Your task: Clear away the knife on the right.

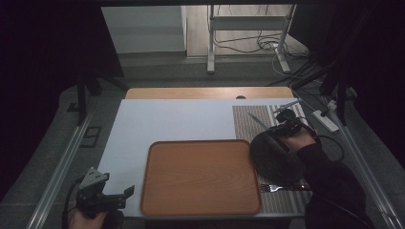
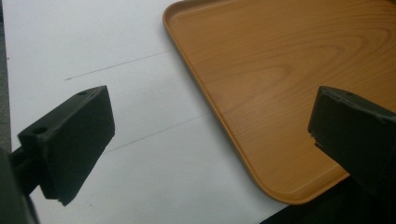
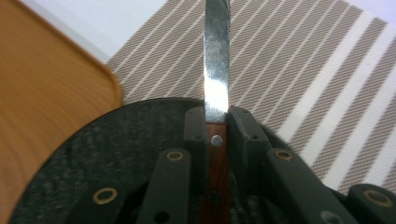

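We see one knife [image 3: 216, 70] pinched by its wooden handle in the right hand-held gripper [image 3: 216, 122], its blade pointing toward the top of that gripper's view, over one striped placemat [image 3: 299, 70]. Below it lies one dark round plate [image 1: 276, 157], at the right of the high view. One fork [image 1: 273, 188] shows there, its handle hidden by the sleeve. One wooden tray [image 1: 200, 177] sits at centre. The left hand-held gripper [image 1: 125, 193], lower left, is spread and empty above the white bench [image 1: 162, 121].
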The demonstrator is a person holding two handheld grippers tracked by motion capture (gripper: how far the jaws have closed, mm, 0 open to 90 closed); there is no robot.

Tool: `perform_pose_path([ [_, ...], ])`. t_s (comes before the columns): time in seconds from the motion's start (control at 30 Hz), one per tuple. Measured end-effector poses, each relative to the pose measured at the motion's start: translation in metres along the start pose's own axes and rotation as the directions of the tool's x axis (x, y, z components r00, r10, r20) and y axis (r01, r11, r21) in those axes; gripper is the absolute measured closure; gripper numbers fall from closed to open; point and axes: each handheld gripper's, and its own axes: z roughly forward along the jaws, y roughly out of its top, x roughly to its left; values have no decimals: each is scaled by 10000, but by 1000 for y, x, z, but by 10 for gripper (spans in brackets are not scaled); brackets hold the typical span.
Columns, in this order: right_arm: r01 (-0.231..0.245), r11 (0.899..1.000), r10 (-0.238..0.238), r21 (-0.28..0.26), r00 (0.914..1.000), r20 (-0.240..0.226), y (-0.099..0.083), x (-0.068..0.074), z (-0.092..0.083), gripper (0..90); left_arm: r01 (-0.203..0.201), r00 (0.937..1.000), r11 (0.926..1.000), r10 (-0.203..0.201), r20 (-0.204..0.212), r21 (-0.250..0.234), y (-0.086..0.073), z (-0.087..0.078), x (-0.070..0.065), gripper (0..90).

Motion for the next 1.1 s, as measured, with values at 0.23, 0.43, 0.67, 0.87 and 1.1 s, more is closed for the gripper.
perform_pose_path([
  [0.23,184,9998,-187,-105,9994,-292,-7,24,-6,777,2,10000,10000,-2,-1,7,0,0,0,12],
  [0.43,388,9989,-399,-247,9982,-451,-14,48,-11,777,25,10000,10000,-25,7,14,0,0,0,12],
  [0.67,462,9988,-473,-190,9969,-632,-21,66,-14,777,28,10000,10000,-28,35,11,1,0,1,12],
  [0.87,739,9972,-747,-127,9944,-744,-26,84,-16,777,19,10000,10000,-19,24,15,1,1,0,12],
  [1.1,1040,9945,-1044,-91,9918,-740,-32,104,-19,777,4,10000,10000,-4,19,30,1,1,0,12],
])
